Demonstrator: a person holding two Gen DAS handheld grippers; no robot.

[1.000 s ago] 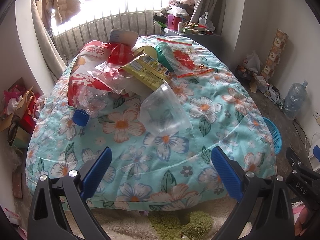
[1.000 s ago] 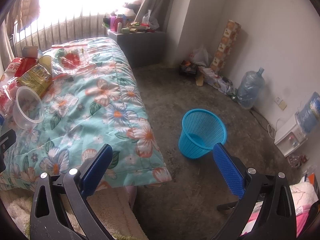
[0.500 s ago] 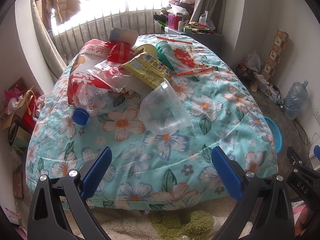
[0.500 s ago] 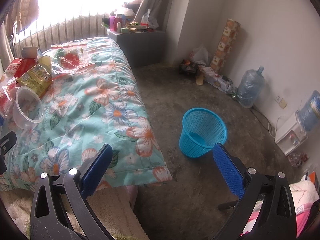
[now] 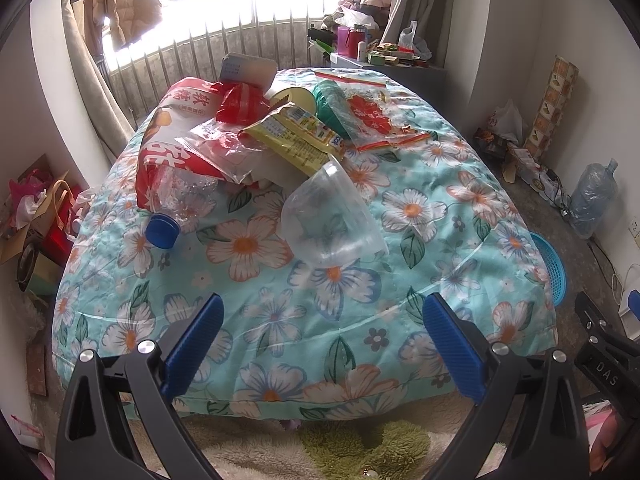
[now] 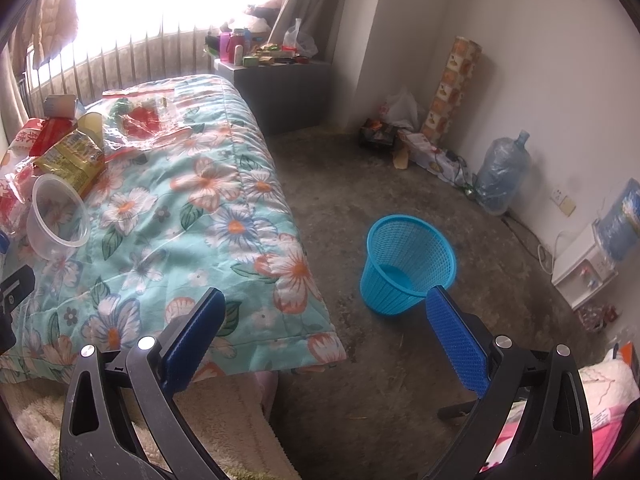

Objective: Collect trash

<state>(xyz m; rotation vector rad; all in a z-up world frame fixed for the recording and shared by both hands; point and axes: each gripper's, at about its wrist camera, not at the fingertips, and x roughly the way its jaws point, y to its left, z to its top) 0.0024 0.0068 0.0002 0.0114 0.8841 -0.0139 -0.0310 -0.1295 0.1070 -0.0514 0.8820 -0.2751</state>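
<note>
Jaws spread on both the left gripper (image 5: 322, 334) and right gripper (image 6: 324, 330), clear cup (image 5: 332, 220) untouched.

A floral quilt (image 5: 440, 216), a water jug (image 6: 502, 174) (against the wall), a tan coat (image 5: 120, 4)

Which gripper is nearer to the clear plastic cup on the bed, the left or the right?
Left. The left gripper faces the clear plastic cup straight ahead. The right gripper is off to the right, pointing toward the blue basket.

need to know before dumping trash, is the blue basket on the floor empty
Looks empty: the blue mesh basket stands upright and its bare bottom shows.
</note>
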